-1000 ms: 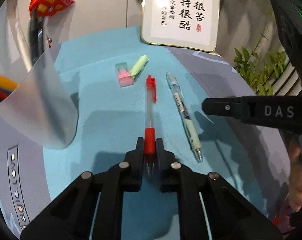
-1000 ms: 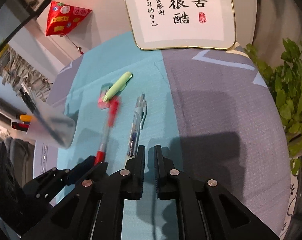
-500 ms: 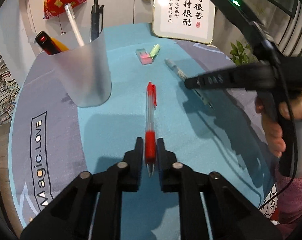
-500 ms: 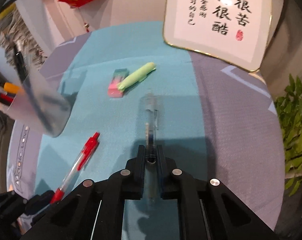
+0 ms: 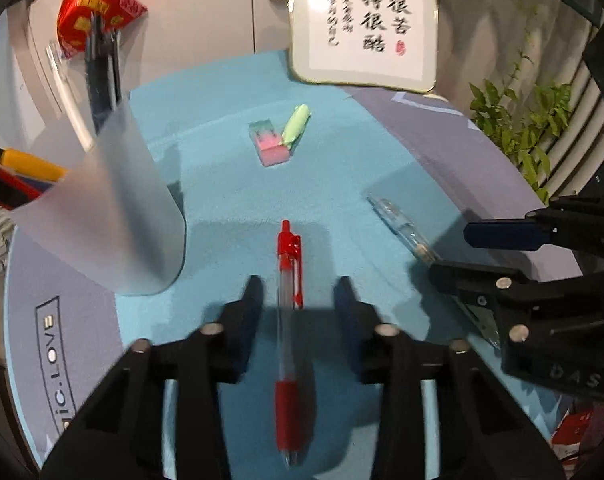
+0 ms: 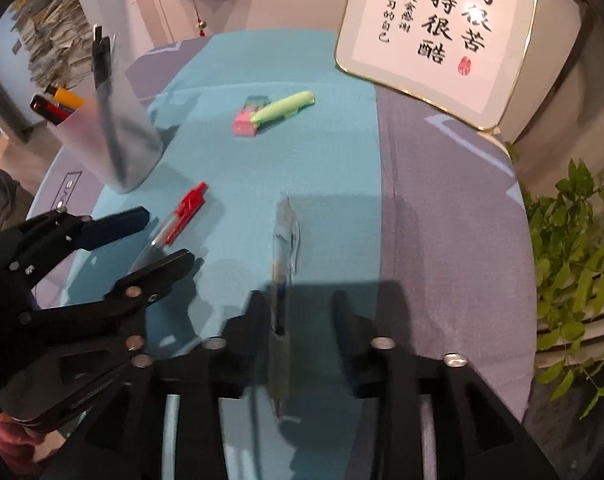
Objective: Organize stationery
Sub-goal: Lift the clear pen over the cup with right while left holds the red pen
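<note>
Both our grippers have sprung wide open since half a second ago: the left gripper released the red pen, the right gripper the clear pen, each lying between its jaws.

Black Chinese calligraphy is carried by the gold-rimmed white plaque at the rear of the worktop; the large characters 学习很苦 and 坚持很酷 are read, with a red seal below them. The smaller column beside them is too blurred to be read. "DAS" is embossed on the body of the right tongs. On the grey mat, "iC.LOVE" is printed in a boxed label, partly cut off.
</note>
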Motion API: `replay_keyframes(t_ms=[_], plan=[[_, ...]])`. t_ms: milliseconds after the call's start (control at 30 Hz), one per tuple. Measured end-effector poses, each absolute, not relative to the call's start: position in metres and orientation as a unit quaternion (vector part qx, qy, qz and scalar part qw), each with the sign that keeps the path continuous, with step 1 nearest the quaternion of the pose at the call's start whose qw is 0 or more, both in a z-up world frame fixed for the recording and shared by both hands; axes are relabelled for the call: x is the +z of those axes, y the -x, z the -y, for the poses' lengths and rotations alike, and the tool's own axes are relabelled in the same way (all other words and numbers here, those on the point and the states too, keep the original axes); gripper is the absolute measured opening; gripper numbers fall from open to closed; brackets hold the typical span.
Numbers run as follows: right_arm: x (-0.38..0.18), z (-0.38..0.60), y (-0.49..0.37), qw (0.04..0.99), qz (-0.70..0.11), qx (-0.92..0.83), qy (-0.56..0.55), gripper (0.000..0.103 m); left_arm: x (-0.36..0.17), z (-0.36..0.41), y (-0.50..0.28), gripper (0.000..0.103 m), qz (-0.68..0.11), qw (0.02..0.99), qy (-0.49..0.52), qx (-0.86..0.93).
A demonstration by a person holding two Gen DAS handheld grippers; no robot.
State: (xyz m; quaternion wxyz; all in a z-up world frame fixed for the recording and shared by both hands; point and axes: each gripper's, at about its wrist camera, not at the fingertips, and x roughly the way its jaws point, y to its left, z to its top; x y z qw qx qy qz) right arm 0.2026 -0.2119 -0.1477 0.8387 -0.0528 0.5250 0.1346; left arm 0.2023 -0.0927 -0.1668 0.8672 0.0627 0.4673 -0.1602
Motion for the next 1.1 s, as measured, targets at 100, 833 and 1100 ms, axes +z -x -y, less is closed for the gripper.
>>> replay_keyframes(t_ms=[100,833,1100], plan=[[-0.150,0.205,-0.217,0.841,-0.524,0.126,0.047,0.040,-0.165,0.092,-0.204,0.024,-0.463,0.870,-0.067,-0.156],[-0.086,0.201,-0.196,0.885,-0.445,0.136,0.006,0.017,-0.088,0.042,-0.149,0.012,-0.371,0.915,0.001,-0.159],[-0.046,0.187,-0.173,0.906,-0.394,0.156,-0.004,0.016,-0.062,0.012,-0.124,0.012,-0.333,0.932,0.032,-0.140]])
